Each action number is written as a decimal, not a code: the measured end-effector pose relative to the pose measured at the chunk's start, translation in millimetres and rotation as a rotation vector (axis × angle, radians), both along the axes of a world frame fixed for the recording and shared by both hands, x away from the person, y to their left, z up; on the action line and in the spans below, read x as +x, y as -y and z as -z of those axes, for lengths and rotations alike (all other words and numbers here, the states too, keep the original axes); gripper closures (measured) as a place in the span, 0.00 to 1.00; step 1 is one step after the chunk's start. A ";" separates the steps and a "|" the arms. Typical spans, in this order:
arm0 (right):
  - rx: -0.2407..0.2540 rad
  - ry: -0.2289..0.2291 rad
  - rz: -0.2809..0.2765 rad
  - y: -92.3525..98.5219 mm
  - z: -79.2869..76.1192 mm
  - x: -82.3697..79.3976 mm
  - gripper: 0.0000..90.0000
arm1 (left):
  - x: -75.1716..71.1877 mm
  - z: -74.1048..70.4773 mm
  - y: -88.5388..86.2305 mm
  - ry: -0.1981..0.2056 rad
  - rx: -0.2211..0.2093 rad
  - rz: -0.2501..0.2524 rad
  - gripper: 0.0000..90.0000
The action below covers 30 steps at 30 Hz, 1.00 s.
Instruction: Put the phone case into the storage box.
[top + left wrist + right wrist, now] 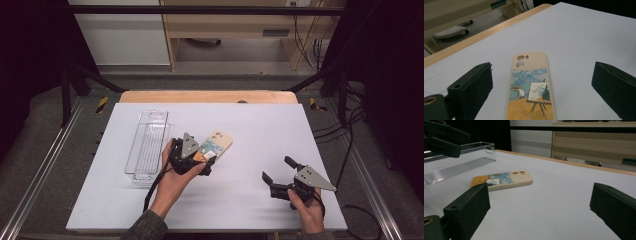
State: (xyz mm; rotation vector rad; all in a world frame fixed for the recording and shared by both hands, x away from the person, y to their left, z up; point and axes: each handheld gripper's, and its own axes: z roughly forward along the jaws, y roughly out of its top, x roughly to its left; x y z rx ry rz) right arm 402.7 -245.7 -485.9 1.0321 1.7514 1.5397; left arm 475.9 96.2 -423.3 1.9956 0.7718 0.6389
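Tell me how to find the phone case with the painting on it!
Look at the white table. Near its middle, just right of the clear tray, the phone case lies flat, between the open jaws of the left gripper. It is cream, with a painter and an easel pictured on it.

phone case (218, 144): 1 | clear tray (146, 146): 1 | hand-held gripper (206, 161): 2

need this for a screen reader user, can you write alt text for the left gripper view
A cream phone case printed with a painter at an easel in a wheat field lies flat on a white table, between the open black jaws of the left gripper. The table's wooden edge and a floor lie beyond.
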 end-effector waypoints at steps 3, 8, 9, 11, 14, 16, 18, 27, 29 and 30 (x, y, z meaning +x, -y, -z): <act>0.000 0.000 0.000 -0.3 0.0 0.1 0.03 | 3.6 1.6 -1.0 -0.008 -0.015 -0.009 0.04; -0.001 0.001 -0.003 -2.2 0.1 0.1 0.03 | 9.1 10.5 1.1 -0.031 -0.001 -0.024 0.04; -0.001 0.000 -0.004 -2.5 0.0 0.0 0.03 | 10.0 12.2 1.9 -0.031 0.014 -0.026 0.04; -0.001 0.001 -0.006 -2.9 0.0 0.0 0.03 | 12.7 15.9 3.7 -0.040 0.031 -0.026 0.05; -0.003 0.002 -0.010 -3.3 0.2 0.2 0.03 | 20.1 23.6 5.7 -0.066 0.065 -0.035 0.05; -0.006 -0.002 -0.009 -4.1 0.6 0.5 0.03 | 23.5 27.5 6.0 -0.078 0.075 -0.040 0.05; -0.009 -0.002 -0.010 -4.5 0.9 0.7 0.03 | 27.8 33.1 6.5 -0.102 0.077 -0.048 0.05; -0.003 0.000 -0.014 -4.2 0.6 0.4 0.03 | 40.8 47.9 8.8 -0.194 0.089 -0.057 0.05; -0.001 0.000 -0.015 -4.1 0.5 0.3 0.03 | 42.7 49.6 8.7 -0.207 0.106 -0.059 0.05; 0.000 0.000 -0.014 -4.0 0.5 0.3 0.03 | 43.9 50.4 8.4 -0.211 0.113 -0.066 0.05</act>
